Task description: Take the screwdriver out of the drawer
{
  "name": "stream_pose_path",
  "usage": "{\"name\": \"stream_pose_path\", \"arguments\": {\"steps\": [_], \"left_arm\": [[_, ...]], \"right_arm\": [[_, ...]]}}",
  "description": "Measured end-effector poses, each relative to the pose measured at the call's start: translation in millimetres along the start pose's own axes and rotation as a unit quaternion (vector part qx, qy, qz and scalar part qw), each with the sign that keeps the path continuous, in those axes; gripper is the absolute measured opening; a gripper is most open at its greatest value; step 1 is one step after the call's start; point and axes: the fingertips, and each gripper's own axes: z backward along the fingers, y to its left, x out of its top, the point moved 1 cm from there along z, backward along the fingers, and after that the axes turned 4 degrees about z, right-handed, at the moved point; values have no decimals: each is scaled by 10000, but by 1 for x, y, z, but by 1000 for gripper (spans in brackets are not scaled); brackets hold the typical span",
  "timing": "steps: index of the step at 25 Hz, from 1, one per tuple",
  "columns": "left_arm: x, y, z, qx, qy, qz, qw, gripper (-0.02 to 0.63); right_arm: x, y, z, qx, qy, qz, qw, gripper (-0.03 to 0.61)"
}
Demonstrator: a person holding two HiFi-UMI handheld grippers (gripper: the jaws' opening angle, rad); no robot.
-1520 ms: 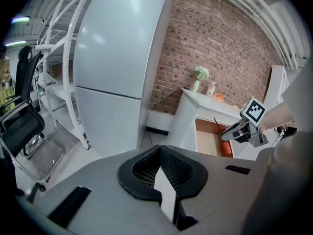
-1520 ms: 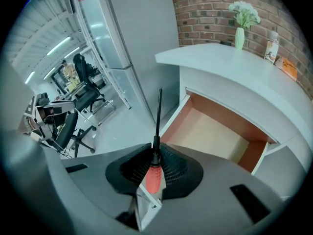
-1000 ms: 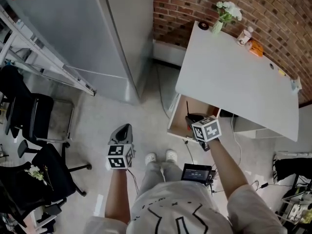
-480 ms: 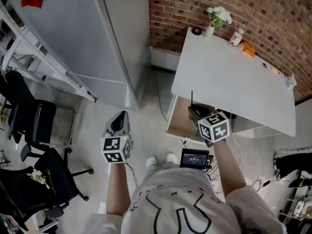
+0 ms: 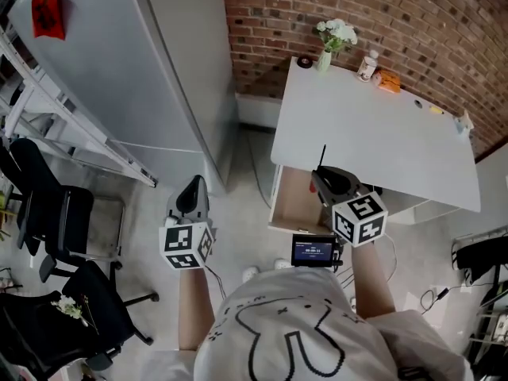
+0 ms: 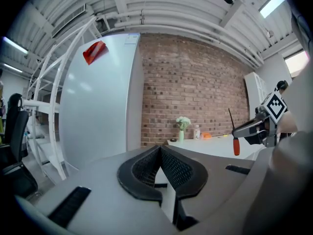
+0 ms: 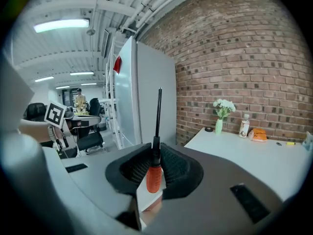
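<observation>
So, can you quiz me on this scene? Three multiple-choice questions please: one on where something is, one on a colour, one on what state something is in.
1. The drawer is:
A. shut
B. open
C. lying on the floor

2. The screwdriver is:
A. in the drawer
B. on the table
C. between the right gripper jaws

3. The screwdriver's handle is:
A. orange-red
B. blue
C. green

Answers:
1 B: the head view shows its wooden inside pulled out from under the tabletop.
2 C: the right gripper view shows the jaws clamped on it, with the shaft pointing up.
3 A: the handle below the dark shaft is orange-red in both gripper views.
</observation>
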Motion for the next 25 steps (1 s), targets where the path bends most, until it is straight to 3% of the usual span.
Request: {"name": "stream_pose_path", "arguments": {"steps": [11, 19, 25], "left_arm": [[55, -15, 12, -192, -1052, -410, 9934, 12], [67, -23, 16, -310, -1270, -596, 9896, 12], [79, -30, 21, -395, -1437, -660, 9866, 12]], "right_arm": [[44, 17, 21, -307, -1065, 861, 9901, 60], [63, 24, 47, -492, -2004, 1124, 9720, 60], [65, 21, 58, -683, -2107, 1175, 9680, 60]]}}
